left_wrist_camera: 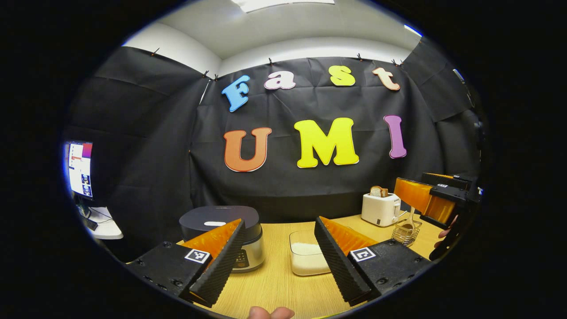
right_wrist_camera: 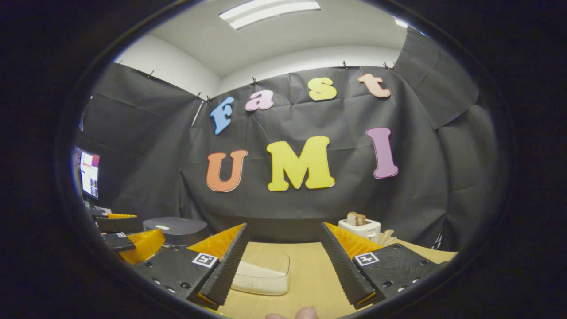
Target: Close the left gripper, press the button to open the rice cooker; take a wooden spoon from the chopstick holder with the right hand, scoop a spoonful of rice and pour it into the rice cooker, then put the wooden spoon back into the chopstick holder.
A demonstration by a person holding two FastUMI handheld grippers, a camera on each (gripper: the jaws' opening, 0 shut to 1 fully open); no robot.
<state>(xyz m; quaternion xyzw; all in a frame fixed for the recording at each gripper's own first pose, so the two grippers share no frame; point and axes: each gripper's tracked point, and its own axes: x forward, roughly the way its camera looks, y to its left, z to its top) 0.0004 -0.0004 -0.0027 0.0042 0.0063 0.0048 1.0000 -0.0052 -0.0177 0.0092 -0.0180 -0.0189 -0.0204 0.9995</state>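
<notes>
Containers first. We see the rice cooker (left_wrist_camera: 223,237) at the table's left rear, lid down, its front panel partly hidden behind a finger of the left gripper (left_wrist_camera: 279,261). Just to its right sits a clear rice container (left_wrist_camera: 305,252) with white rice inside, level well below the rim. Further right stands the wire chopstick holder (left_wrist_camera: 406,232), with a wooden spoon (left_wrist_camera: 410,220) upright in it; we cannot make out the spoon's bowl. Behind the holder is a white toaster (left_wrist_camera: 380,209) with a slice of bread in its slot.

Left gripper: fingers spread wide, nothing between them, held above the table in front of the cooker and the rice container. Right gripper (right_wrist_camera: 283,266): likewise wide open and holding nothing; in the left gripper view we note it raised above the chopstick holder.

Surface: light wood table (left_wrist_camera: 274,283). Black cloth walls the booth; white ceiling with a light panel (right_wrist_camera: 270,13). A lit monitor (left_wrist_camera: 80,168) stands at far left.

In the right gripper view the rice container's near corner is cut off by a finger, and the spoon is too small to resolve.
</notes>
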